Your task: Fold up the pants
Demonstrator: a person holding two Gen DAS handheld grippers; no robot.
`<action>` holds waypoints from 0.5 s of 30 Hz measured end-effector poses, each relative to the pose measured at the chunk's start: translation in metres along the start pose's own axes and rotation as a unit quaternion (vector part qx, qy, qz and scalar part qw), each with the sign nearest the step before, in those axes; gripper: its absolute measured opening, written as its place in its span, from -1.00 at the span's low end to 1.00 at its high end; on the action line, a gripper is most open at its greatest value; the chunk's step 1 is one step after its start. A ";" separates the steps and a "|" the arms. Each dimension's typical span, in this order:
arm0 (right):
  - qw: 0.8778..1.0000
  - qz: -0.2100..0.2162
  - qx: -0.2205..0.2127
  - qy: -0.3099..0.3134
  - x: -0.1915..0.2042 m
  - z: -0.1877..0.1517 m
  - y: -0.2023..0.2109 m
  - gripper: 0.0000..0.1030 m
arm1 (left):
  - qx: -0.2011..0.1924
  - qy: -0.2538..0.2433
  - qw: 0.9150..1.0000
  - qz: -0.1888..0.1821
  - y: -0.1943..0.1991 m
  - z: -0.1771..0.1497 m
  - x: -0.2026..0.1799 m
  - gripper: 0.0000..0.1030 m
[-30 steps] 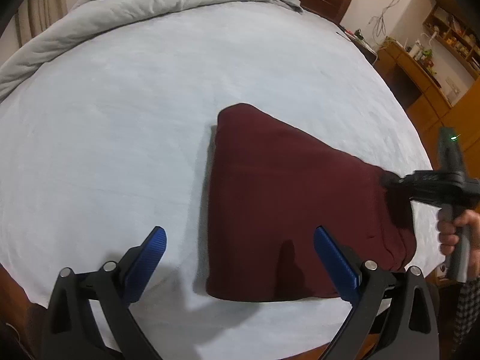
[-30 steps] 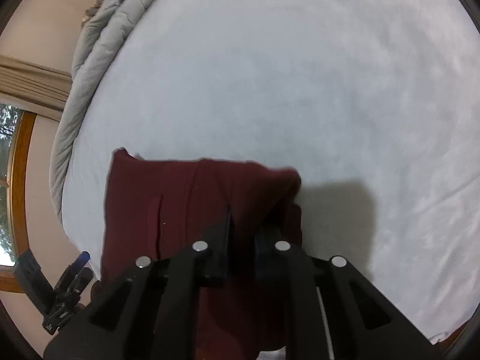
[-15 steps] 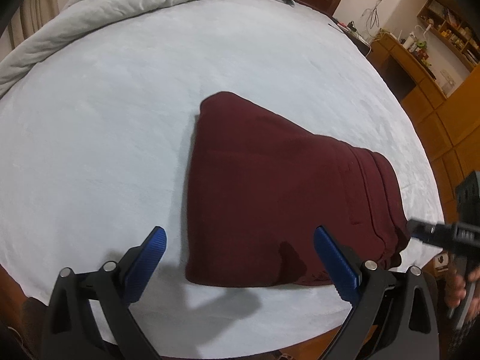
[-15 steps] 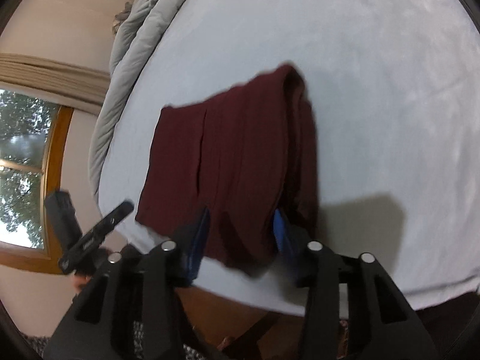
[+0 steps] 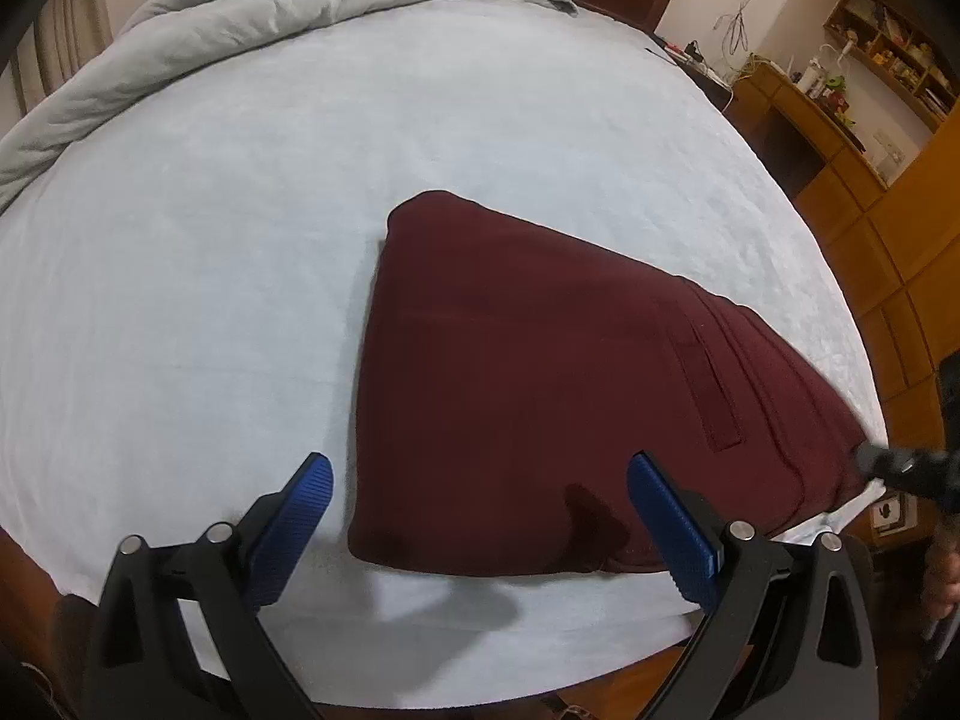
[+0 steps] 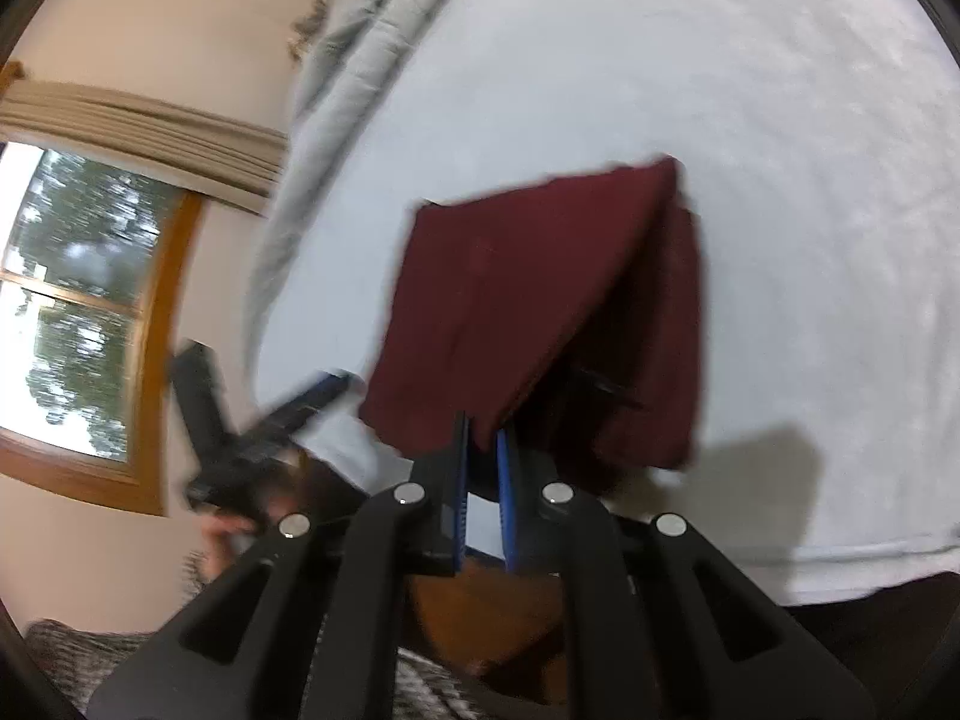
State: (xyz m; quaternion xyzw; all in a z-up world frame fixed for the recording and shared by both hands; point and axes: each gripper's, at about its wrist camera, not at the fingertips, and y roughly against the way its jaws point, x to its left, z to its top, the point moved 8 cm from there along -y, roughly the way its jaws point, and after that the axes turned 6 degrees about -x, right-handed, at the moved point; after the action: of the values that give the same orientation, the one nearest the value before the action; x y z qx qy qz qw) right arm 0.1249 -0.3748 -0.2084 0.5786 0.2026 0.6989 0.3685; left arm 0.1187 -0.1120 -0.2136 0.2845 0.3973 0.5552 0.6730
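Right wrist view: right gripper (image 6: 482, 441) pinched tight on a lifted corner of soft, floppy pants (image 6: 540, 300), left gripper (image 5: 480, 510) wide open, holding nothing.

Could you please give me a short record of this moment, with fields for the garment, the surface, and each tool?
garment: dark red pants, folded into a compact stack
surface: bed with a pale sheet, grey quilt bunched at its far end
left tool: open, hovering above the near edge of the pants, holding nothing
right tool: has just closed, pinching the top layer's corner, which is lifted off the layers beneath
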 end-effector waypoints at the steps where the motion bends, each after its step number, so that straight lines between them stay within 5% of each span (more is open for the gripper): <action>1: 1.000 -0.022 0.011 0.001 -0.011 -0.004 -0.006 -0.86 | 0.001 -0.002 1.000 0.001 -0.001 -0.001 -0.001 0.92; 3: 0.997 -0.055 0.044 -0.002 -0.033 -0.020 -0.029 -0.85 | 0.008 -0.003 1.000 0.000 -0.004 -0.004 -0.002 0.92; 6: 0.997 -0.049 0.053 -0.015 -0.042 -0.027 -0.041 -0.78 | 0.013 -0.006 1.000 0.000 -0.005 -0.007 0.000 0.92; 9: 0.998 -0.049 0.029 -0.009 -0.036 -0.020 -0.023 -0.22 | 0.013 -0.008 1.000 0.006 -0.004 -0.007 0.003 0.92; 15: 0.999 -0.024 0.028 -0.034 -0.040 -0.036 -0.009 0.04 | 0.015 0.005 1.000 -0.002 -0.007 -0.007 0.003 0.92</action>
State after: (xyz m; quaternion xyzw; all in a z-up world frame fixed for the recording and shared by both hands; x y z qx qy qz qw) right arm 0.0951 -0.3937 -0.2507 0.6070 0.2233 0.6637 0.3758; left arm 0.1166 -0.1111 -0.2232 0.2909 0.4098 0.5494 0.6675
